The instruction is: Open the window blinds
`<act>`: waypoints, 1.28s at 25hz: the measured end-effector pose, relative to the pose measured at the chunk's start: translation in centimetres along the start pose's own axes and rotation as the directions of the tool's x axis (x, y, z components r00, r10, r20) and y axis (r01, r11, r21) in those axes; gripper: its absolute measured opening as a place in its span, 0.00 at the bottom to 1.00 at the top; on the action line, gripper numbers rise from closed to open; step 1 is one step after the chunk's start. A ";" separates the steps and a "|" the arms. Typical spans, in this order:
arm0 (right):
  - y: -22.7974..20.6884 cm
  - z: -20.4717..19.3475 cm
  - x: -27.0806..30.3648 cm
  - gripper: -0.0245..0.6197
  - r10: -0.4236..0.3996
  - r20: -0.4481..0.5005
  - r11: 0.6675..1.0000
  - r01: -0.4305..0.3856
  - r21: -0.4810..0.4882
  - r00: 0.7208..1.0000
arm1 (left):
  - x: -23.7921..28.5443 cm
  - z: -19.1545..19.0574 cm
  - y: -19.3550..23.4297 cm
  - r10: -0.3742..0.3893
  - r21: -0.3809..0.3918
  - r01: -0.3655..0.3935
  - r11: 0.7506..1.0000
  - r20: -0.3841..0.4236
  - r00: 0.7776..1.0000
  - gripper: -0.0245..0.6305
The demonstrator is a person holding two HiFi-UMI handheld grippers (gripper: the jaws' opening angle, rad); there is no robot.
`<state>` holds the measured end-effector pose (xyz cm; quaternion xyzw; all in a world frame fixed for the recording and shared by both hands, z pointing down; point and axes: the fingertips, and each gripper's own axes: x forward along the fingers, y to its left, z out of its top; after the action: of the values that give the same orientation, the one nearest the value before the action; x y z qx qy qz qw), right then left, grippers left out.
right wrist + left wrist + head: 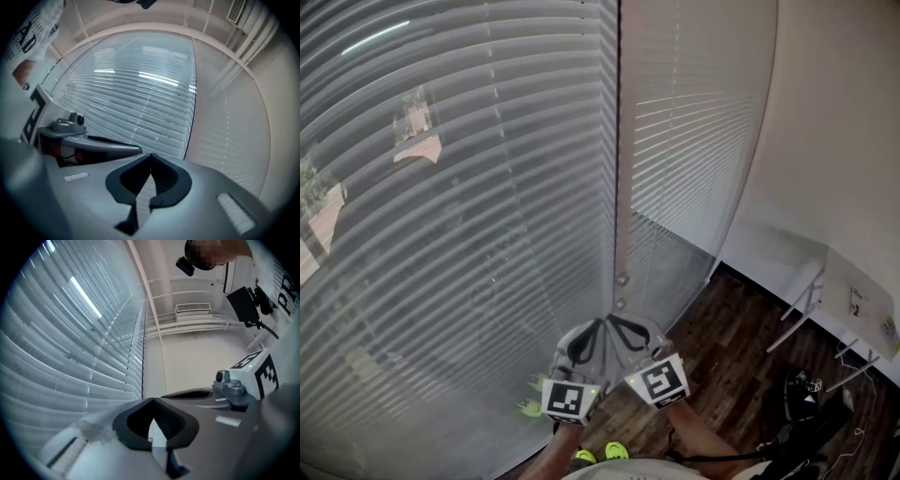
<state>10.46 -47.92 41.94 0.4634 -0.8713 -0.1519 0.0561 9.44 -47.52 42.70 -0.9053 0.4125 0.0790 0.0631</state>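
Two white slatted blinds hang side by side, a wide left blind (pixel 459 216) and a narrower right blind (pixel 694 159), both with slats lying flat. Down the dark gap between them runs a cord with small end beads (pixel 622 278). My left gripper (pixel 600 323) and right gripper (pixel 613 322) are side by side just below those beads, tips pointing at the gap. Both are shut, and I see nothing between the jaws. In the left gripper view the left gripper (pixel 153 400) faces the left blind (pixel 70 348). In the right gripper view the right gripper (pixel 151 154) faces the gap (pixel 190 117).
A plain wall (pixel 834 122) stands to the right. Below it is dark wood floor (pixel 731 337), a white table (pixel 862 300) with thin legs, and black gear with cables (pixel 806 398). Yellow-green objects (pixel 531 407) lie on the floor by the left blind.
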 end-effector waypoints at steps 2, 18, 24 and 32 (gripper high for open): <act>-0.5 -0.2 0.4 0.04 -0.003 -0.003 1.000 0.003 -0.009 1.000 | 0.5 0.0 0.2 -0.001 0.000 0.001 1.000 -0.001 1.000 0.03; -5.2 -2.7 2.4 0.12 -0.051 -0.047 0.997 0.048 -0.062 0.998 | 4.5 -1.3 1.1 0.011 -0.031 -0.013 0.999 -0.045 0.999 0.03; -6.6 -4.5 3.5 0.25 -0.069 -0.114 0.982 0.048 -0.181 0.991 | 4.9 -2.0 1.7 0.020 -0.035 -0.021 0.999 -0.042 0.999 0.03; -7.6 -5.8 4.5 0.26 -0.079 -0.150 0.974 0.044 -0.223 0.986 | 5.3 -2.0 1.7 0.041 -0.031 -0.042 0.999 -0.034 0.999 0.03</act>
<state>15.32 -56.85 44.79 0.4917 -0.8272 -0.2117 0.1708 11.76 -52.88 43.53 -0.8987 0.4307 0.0719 0.0403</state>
